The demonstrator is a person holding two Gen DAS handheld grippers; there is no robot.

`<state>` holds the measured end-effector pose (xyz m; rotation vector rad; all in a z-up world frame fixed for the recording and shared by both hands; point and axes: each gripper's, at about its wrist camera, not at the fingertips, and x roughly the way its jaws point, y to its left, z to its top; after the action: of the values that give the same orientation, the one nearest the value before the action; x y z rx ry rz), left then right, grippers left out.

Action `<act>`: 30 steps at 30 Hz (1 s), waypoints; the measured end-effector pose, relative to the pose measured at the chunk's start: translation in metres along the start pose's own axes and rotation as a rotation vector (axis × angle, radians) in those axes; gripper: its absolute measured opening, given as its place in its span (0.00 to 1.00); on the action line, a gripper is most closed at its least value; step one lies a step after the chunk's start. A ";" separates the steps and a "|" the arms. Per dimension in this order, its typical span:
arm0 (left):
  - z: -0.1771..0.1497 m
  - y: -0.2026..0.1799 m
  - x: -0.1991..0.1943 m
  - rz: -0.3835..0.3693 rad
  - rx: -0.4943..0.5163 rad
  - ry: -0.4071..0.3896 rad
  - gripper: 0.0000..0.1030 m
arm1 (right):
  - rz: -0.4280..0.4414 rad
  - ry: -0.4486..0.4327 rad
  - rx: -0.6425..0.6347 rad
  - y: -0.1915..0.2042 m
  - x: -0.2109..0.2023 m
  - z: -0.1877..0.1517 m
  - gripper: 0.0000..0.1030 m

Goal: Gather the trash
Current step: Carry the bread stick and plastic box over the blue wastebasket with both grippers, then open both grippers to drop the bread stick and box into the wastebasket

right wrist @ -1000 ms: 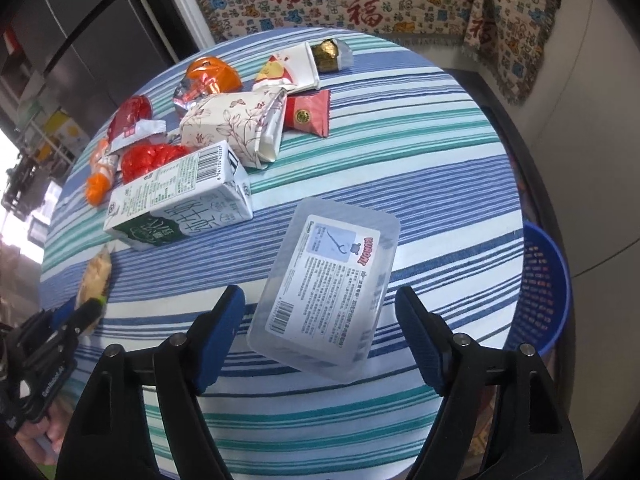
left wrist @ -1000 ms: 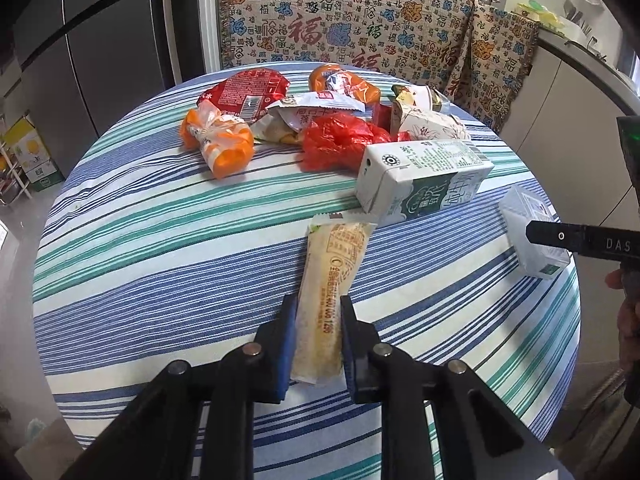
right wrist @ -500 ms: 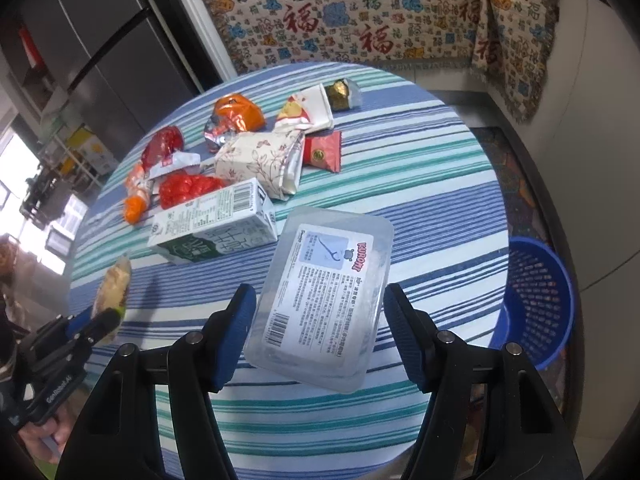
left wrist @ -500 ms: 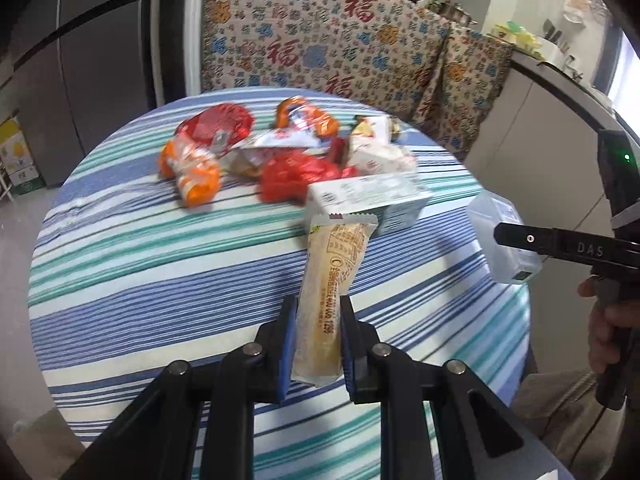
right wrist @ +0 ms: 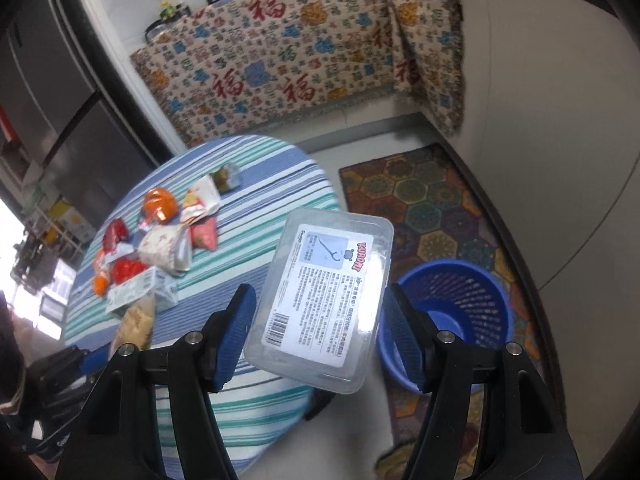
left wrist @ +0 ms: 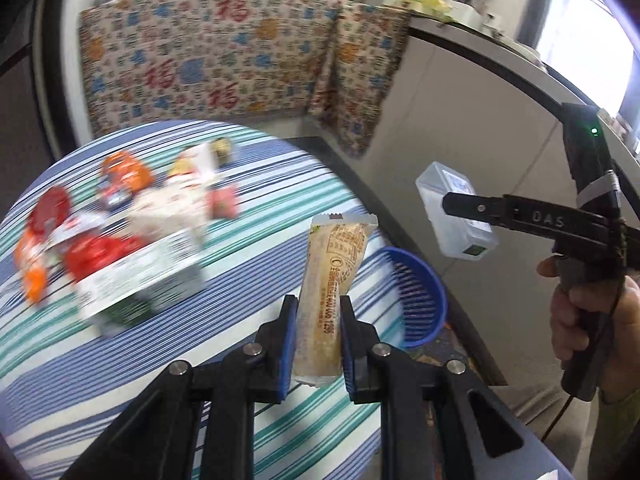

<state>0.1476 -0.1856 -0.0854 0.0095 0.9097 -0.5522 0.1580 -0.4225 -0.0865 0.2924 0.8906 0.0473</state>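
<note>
Your left gripper (left wrist: pixel 318 326) was clamped on the lower part of a long tan plastic snack wrapper (left wrist: pixel 330 280), its blue-padded fingers (left wrist: pixel 287 344) pressed against both long edges; the wrapper stood nearly upright between them, its crimped top end pointing to twelve o'clock in the left wrist view; your right gripper (right wrist: pixel 316 320) had its fingers (right wrist: pixel 236 320) set wide and pressed on the two long sides of a clear rectangular plastic box with a printed white label (right wrist: pixel 324 292), which was held clear of the table; in the right wrist view the round blue plastic mesh basket (right wrist: pixel 472 292) stood on the patterned floor mat (right wrist: pixel 436 216) at about three o'clock from the box, just beside the table's edge; the round table with the blue, teal and white striped cloth (right wrist: pixel 256 184) lay from nine to eleven o'clock of the box; a heap of trash was on it: a green and white carton (right wrist: pixel 140 290), a floral paper bag (right wrist: pixel 164 248), red (right wrist: pixel 116 234) and orange wrappers (right wrist: pixel 160 206); in the left wrist view that heap was blurred; your hand (left wrist: pixel 592 320) on the right gripper's handle showed at three o'clock there, with the clear box out beyond the table's rim
</note>
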 end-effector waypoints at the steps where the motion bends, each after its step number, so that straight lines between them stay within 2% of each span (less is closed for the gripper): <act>1: 0.006 -0.013 0.008 -0.014 0.014 0.003 0.19 | -0.016 -0.005 0.022 -0.017 -0.001 0.003 0.66; 9: 0.045 -0.098 0.111 -0.130 0.044 0.095 0.19 | -0.063 -0.002 0.148 -0.119 0.011 0.012 0.66; 16: 0.048 -0.134 0.193 -0.138 0.063 0.173 0.19 | -0.055 0.023 0.212 -0.172 0.039 0.006 0.66; 22: 0.048 -0.148 0.230 -0.125 0.069 0.193 0.19 | -0.034 0.008 0.239 -0.189 0.048 0.012 0.66; 30: 0.044 -0.161 0.248 -0.124 0.085 0.205 0.21 | -0.025 -0.003 0.298 -0.204 0.062 0.012 0.68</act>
<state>0.2271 -0.4460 -0.2085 0.0885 1.0906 -0.7144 0.1895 -0.6105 -0.1815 0.5584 0.8979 -0.1096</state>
